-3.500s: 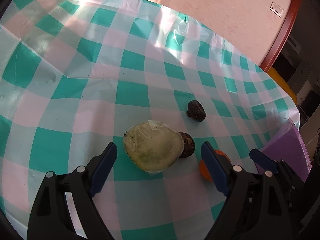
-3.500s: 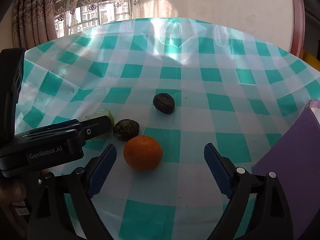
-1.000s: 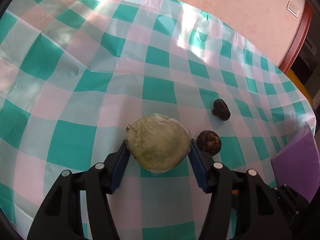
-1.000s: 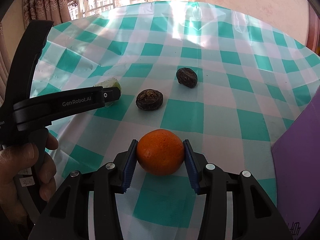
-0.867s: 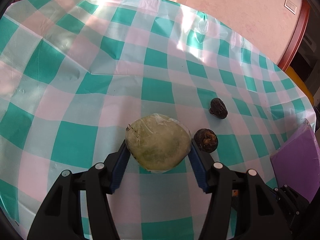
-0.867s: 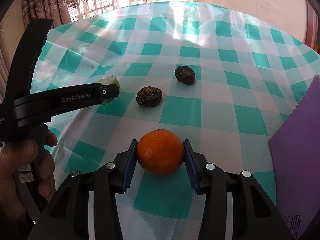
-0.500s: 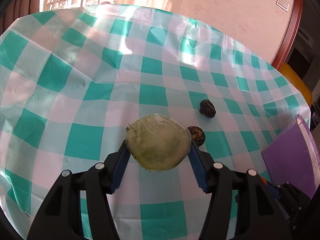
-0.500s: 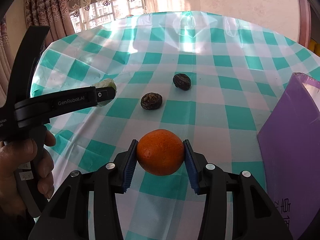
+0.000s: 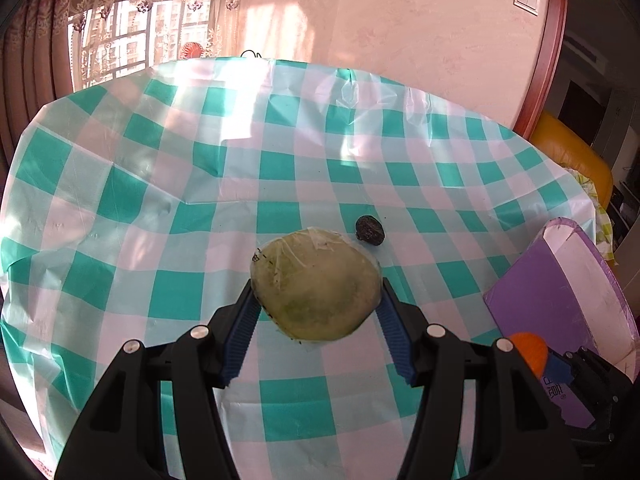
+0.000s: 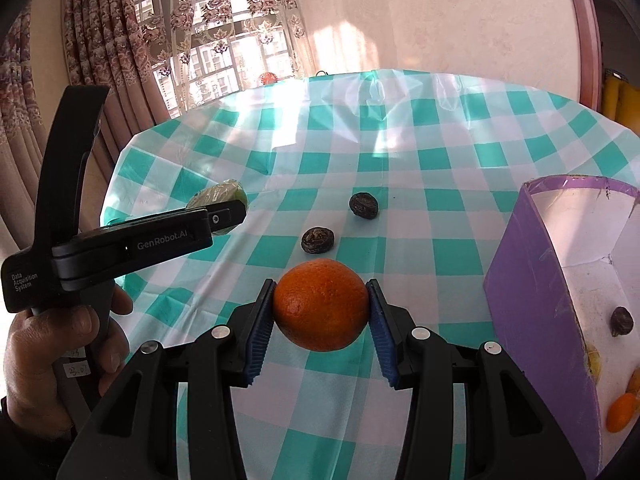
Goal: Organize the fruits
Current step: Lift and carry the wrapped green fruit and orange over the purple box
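My left gripper (image 9: 316, 300) is shut on a plastic-wrapped green melon half (image 9: 316, 284) and holds it above the checked tablecloth (image 9: 200, 184). It also shows in the right wrist view (image 10: 218, 200). My right gripper (image 10: 321, 306) is shut on an orange (image 10: 321, 304), held above the cloth; the orange also shows in the left wrist view (image 9: 528, 350). Two dark wrinkled fruits (image 10: 318, 240) (image 10: 364, 205) lie on the cloth ahead; one shows in the left wrist view (image 9: 370, 230). A purple box (image 10: 536, 300) stands open at the right.
The box holds a dark fruit (image 10: 622, 320), a small orange fruit (image 10: 622, 412) and something yellow. The box also shows in the left wrist view (image 9: 536, 292). A window with curtains (image 10: 120, 40) is at the back left. An orange seat (image 9: 572, 152) stands beyond the table's right edge.
Both grippers closed on their fruits, the left on the melon half and the right on the orange, and have lifted them off the cloth. The box's inside has come into view.
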`<state>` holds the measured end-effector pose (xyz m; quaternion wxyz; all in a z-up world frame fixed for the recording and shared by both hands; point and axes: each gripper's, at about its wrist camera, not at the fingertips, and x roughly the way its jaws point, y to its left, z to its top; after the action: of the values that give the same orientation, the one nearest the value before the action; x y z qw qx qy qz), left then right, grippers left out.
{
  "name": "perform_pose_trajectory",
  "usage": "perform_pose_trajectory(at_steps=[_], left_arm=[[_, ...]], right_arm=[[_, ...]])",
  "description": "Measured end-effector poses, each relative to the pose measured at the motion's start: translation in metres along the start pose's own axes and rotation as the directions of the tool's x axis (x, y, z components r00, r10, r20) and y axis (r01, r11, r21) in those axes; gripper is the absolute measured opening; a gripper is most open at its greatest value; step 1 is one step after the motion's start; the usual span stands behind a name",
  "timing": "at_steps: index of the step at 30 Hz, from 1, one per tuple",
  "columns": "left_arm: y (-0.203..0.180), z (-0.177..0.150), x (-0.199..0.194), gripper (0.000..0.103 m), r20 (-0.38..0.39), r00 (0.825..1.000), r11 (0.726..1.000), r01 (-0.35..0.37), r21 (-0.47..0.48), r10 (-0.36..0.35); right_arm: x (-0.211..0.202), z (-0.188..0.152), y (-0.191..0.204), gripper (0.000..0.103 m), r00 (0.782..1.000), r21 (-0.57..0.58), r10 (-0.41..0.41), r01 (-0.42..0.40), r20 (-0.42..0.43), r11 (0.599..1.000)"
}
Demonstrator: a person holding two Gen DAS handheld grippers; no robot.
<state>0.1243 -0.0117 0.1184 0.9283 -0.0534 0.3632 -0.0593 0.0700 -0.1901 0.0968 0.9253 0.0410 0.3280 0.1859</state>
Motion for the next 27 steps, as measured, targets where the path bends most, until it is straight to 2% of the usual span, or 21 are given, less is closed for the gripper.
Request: perform_pose_trajectory(at_steps=[12,27], left_arm=[[-0.067,0.010,-0.048,0.058,0.066,0.996,0.990,0.056,0.130,-0.065],[-0.175,0.000,-0.066,0.058,0.055,0.985,0.937,0.134,0.323,-0.161]], right_arm=[[-0.067,0.010,-0.024,0.044,0.995,0.063,0.006,-0.012,0.104,0.998],[-0.124,-0.005,-0.082,0.044,0.986,0.150,-0.045,0.020,0.164,0.988]])
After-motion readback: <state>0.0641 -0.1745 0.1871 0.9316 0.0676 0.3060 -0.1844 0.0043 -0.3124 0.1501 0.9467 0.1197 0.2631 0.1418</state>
